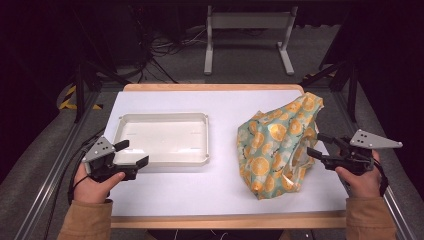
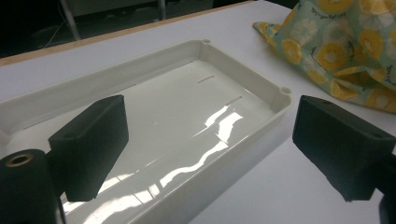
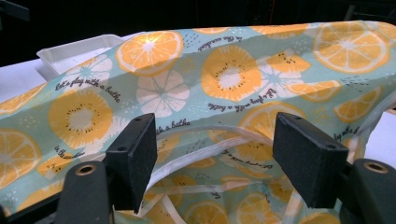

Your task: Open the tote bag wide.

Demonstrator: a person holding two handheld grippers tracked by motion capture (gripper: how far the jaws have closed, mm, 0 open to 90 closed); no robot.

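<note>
A teal cloth bag printed with orange slices (image 1: 275, 145) lies crumpled on the right half of the white table (image 1: 220, 185); its mouth faces the right gripper. In the right gripper view the bag (image 3: 224, 79) spreads across the frame, its opening just beyond the jaws. My right gripper (image 1: 315, 145) is open at the bag's right edge, nothing pinched between its pads. A shallow white tray (image 1: 162, 137) sits on the left half, empty. My left gripper (image 1: 132, 153) hovers open at the tray's near left corner. The left gripper view looks over the tray (image 2: 261, 79) between wide jaws (image 2: 205, 154).
The bag (image 2: 345, 46) shows at the far right in the left gripper view. A wooden edge (image 1: 215, 220) borders the table front and back. Beyond the table stands a white metal frame (image 1: 247, 35) on a dark floor with cables.
</note>
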